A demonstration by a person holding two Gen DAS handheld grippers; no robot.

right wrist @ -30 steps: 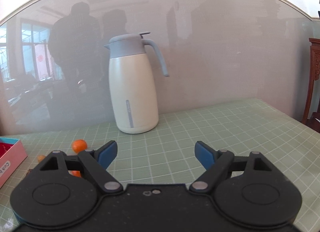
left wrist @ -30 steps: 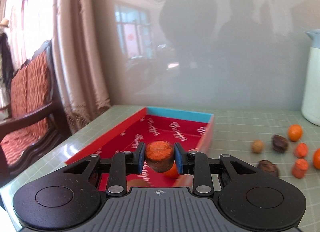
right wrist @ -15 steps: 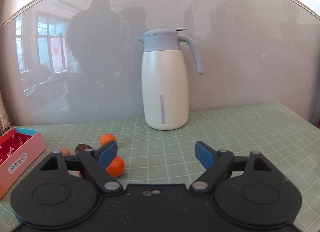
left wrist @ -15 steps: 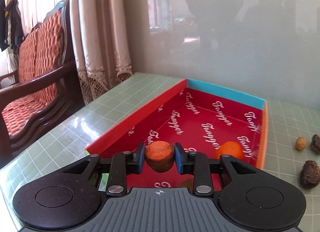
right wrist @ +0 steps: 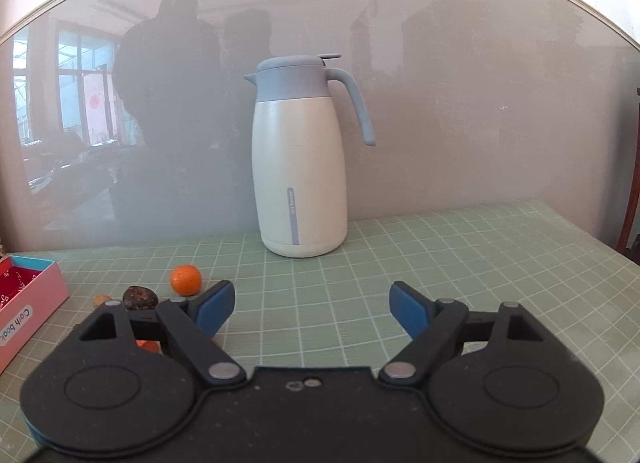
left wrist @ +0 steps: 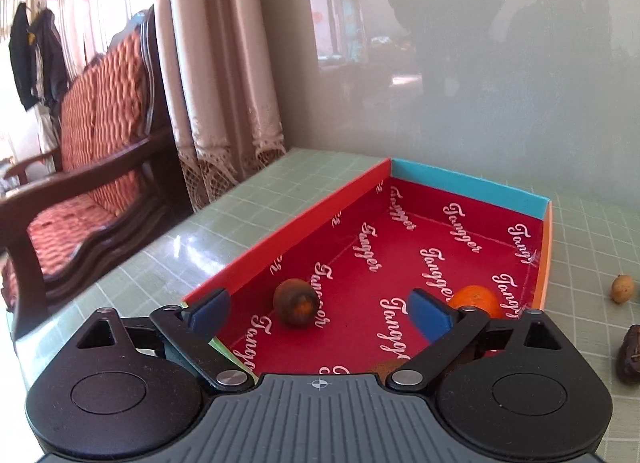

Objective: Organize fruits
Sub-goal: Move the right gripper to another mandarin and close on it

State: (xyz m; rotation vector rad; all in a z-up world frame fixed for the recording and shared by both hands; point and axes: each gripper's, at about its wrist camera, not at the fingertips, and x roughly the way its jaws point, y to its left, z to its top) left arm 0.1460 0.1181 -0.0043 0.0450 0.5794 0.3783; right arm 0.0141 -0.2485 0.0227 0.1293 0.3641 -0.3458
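My left gripper is open and empty above the near end of the red box. A brown-orange fruit piece lies on the box floor between the open fingers. A small orange lies in the box at the right, partly behind the right finger. My right gripper is open and empty above the green table. Ahead to its left lie an orange, a dark round fruit and a small tan one. The box corner shows in the right wrist view.
A white and blue thermos jug stands against the back wall. A tan nut and a dark date lie on the table right of the box. A wooden bench and curtains stand left of the table edge.
My left gripper has opened and let go of the brown-orange fruit piece, which now lies in the red box. My right gripper view has shifted, so the jug sits further right.
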